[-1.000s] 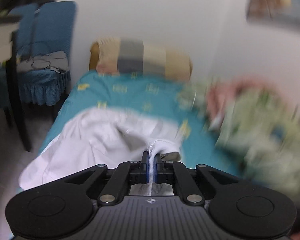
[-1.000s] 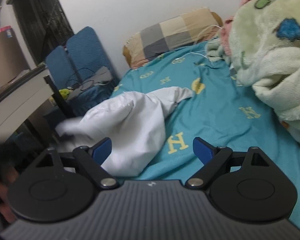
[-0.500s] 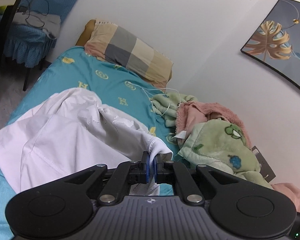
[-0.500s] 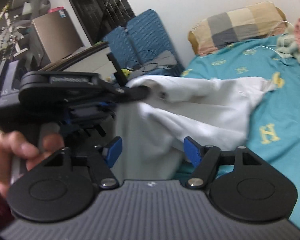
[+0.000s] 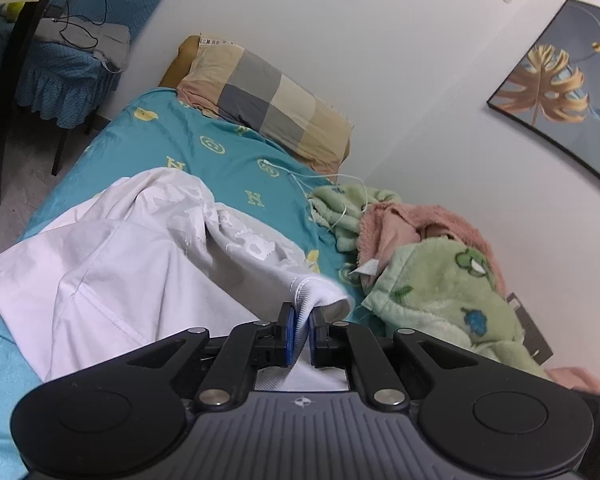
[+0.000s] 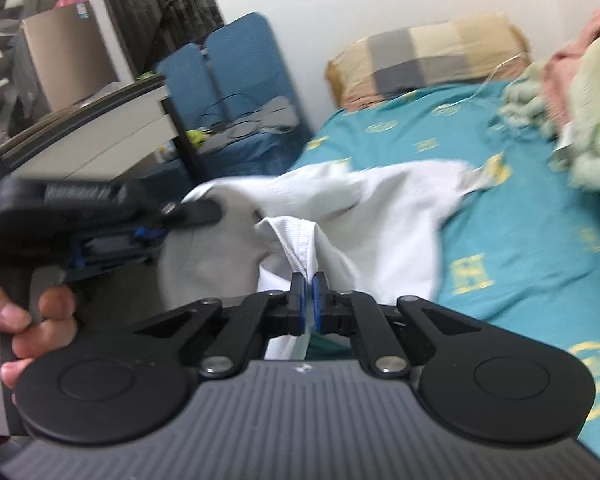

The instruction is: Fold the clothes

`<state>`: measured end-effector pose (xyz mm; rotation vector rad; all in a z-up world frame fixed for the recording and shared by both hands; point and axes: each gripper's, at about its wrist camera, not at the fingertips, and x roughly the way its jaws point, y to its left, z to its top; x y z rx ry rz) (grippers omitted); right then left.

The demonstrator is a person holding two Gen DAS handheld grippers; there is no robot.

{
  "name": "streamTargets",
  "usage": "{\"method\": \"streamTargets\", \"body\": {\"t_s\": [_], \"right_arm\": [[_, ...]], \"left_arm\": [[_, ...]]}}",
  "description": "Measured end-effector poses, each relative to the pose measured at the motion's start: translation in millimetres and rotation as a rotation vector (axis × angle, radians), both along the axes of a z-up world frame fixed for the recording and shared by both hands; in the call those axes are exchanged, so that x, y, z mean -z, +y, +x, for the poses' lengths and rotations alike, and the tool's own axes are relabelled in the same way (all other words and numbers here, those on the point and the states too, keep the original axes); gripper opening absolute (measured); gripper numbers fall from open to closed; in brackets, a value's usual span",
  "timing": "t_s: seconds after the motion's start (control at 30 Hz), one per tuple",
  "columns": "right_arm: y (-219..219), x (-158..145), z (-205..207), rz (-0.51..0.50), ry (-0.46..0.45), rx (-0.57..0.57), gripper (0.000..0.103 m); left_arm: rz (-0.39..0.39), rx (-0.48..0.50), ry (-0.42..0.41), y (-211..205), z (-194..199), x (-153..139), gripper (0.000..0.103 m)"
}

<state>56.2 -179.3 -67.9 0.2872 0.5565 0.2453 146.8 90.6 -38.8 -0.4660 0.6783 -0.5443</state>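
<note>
Right gripper [image 6: 309,300], open a second ago, now clamped on white cotton shirt [image 6: 380,208] at ribbed hem.
Left gripper [image 5: 300,330] likewise pinching ribbed edge; spreading step in hand; next, draw apart toward 12 o'clock over teal patterned bedsheet [image 5: 220,148].

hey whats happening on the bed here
A person is working a handheld gripper in each hand on a white shirt that lies bunched on the teal bedsheet. The left gripper has its jaws shut on a ribbed hem of the shirt, and the right gripper has its jaws shut on another ribbed edge. No fold is made yet. A green blanket is heaped beside the shirt, and a checked pillow lies at the head.
</note>
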Motion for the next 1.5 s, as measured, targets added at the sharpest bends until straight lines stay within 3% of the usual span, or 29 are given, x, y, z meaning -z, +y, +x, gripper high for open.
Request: {"method": "streamTargets", "body": {"t_s": [0.13, 0.23, 0.37, 0.47, 0.57, 0.63, 0.7, 0.73, 0.87, 0.97, 1.0, 1.03, 1.07, 1.1, 1.2, 1.3, 1.43, 1.5], "right_arm": [[-32.4, -6.7, -9.6, -0.049, 0.025, 0.095, 0.006], [-51.9, 5.1, -11.3, -0.073, 0.075, 0.166, 0.006], [-72.8, 34.4, -16.2, -0.049, 0.197, 0.265, 0.009], [-74.2, 38.7, -14.5, 0.033, 0.22, 0.231, 0.009], [-58.7, 32.2, -9.0, 0.018, 0.162, 0.152, 0.014], [-42.9, 30.8, -5.1, -0.025, 0.108, 0.086, 0.044], [-27.0, 33.5, 1.7, -0.063, 0.076, 0.007, 0.063], [-19.4, 34.6, 4.8, -0.086, 0.067, -0.035, 0.066], [18.6, 43.5, 28.6, -0.286, 0.06, -0.196, 0.065], [29.8, 52.8, 37.5, -0.426, 0.032, -0.198, 0.064], [27.5, 54.0, 41.7, -0.432, 0.034, -0.177, 0.055], [22.7, 54.4, 46.5, -0.421, 0.04, -0.148, 0.028], [15.0, 52.8, 51.0, -0.382, 0.054, -0.119, 0.016], [4.3, 48.7, 54.6, -0.312, 0.063, -0.09, 0.012], [-30.3, 28.8, 57.2, -0.076, 0.045, -0.007, 0.009], [-56.7, 11.6, 54.5, 0.097, 0.011, 0.032, 0.008], [-77.6, 4.8, 52.7, 0.292, -0.005, 0.027, 0.008], [-79.6, 3.9, 51.7, 0.313, -0.012, 0.025, 0.008]], "left_arm": [[0.117, -0.011, 0.011, -11.8, -7.2, 3.9, 0.006], [0.222, -0.018, 0.016, -20.4, -13.5, 7.3, 0.006], [0.344, -0.052, 0.01, -26.2, -22.8, 8.3, 0.007], [0.39, -0.068, -0.002, -26.8, -24.7, 8.0, 0.007], [0.383, -0.065, 0.002, -28.6, -23.6, 8.2, 0.007], [0.367, -0.055, -0.023, -31.0, -24.6, 4.8, 0.007], [0.344, -0.045, -0.058, -33.9, -25.1, -0.4, 0.007], [0.328, -0.041, -0.076, -35.0, -25.1, -2.9, 0.006], [0.278, -0.041, -0.133, -35.8, -22.4, -10.5, 0.005], [0.247, -0.046, -0.133, -33.5, -16.9, -10.1, 0.005], [0.243, -0.048, -0.127, -33.0, -14.9, -8.7, 0.005], [0.242, -0.049, -0.121, -32.6, -13.1, -6.9, 0.005], [0.242, -0.05, -0.118, -32.4, -11.6, -5.1, 0.005], [0.243, -0.05, -0.117, -33.1, -10.3, -3.7, 0.005], [0.24, -0.042, -0.124, -36.8, -8.7, -0.9, 0.005], [0.246, -0.032, -0.129, -41.8, -8.4, 2.8, 0.005], [0.284, -0.046, -0.158, -55.8, -13.3, 10.3, 0.013], [0.311, -0.048, -0.175, -65.7, -18.2, 16.8, 0.015]]}}
